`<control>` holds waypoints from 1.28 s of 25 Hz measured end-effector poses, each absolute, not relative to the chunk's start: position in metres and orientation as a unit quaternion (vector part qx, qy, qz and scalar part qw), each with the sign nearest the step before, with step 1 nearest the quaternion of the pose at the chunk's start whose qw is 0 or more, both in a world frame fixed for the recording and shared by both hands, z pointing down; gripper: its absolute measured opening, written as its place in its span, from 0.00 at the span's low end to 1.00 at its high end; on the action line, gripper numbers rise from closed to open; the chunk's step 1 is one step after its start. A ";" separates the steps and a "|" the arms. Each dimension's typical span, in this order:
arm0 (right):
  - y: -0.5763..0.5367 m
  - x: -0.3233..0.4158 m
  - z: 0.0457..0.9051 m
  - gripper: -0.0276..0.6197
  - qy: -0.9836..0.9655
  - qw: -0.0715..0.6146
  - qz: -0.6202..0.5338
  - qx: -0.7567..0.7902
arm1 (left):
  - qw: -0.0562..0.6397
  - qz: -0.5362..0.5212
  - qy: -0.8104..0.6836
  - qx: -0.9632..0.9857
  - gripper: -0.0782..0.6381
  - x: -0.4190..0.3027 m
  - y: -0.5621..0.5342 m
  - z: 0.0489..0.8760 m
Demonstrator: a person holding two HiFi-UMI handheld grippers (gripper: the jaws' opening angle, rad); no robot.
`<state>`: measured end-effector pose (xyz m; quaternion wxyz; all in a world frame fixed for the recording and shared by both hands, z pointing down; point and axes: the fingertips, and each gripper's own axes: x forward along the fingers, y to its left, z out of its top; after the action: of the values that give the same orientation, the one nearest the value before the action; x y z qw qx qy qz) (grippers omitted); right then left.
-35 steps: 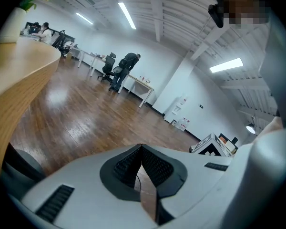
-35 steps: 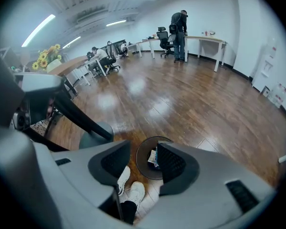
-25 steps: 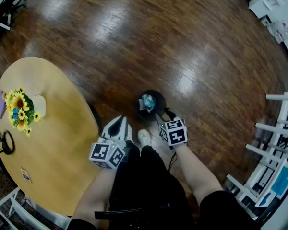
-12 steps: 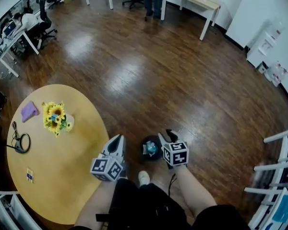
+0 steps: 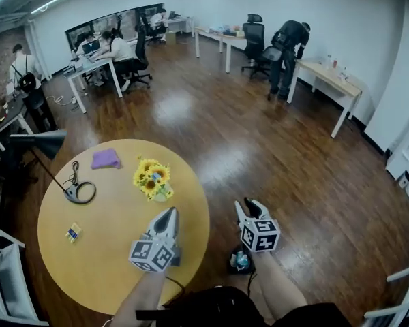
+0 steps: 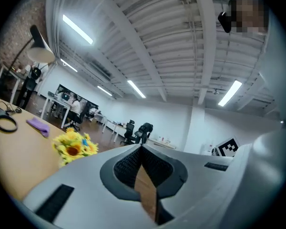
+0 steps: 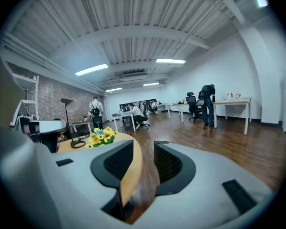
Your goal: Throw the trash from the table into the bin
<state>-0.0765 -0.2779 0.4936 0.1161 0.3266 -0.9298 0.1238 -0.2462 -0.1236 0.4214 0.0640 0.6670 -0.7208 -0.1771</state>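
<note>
With the left gripper closed on nothing and the right gripper, also empty, just closing, blue trash lies in the bin, so the small packet on the table risks being forgotten

The right tool has its jaws apart, just now closing, with nothing between them. Past them lie a round table and yellow flowers.

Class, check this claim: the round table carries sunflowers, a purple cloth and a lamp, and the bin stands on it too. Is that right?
No. The bin stands on the wooden floor beside the table, not on it, as the head view shows. The sunflowers, purple cloth and lamp are on the table.
</note>
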 end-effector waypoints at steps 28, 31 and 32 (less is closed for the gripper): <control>0.014 -0.392 0.459 0.25 -0.989 0.138 -0.048 -0.024 | -0.019 -0.170 -0.904 0.392 0.11 -0.450 0.239 0.407; 0.013 -0.392 0.456 0.25 -0.989 0.135 -0.048 -0.026 | -0.015 -0.168 -0.900 0.401 0.11 -0.450 0.233 0.408; 0.012 -0.392 0.456 0.25 -0.989 0.135 -0.047 -0.026 | -0.017 -0.169 -0.900 0.402 0.11 -0.450 0.232 0.408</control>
<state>-0.3918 0.0124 0.4557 0.1352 -0.0258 -0.9894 -0.0473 -0.4499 0.2320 0.4079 -0.0167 0.4020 -0.8998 -0.1689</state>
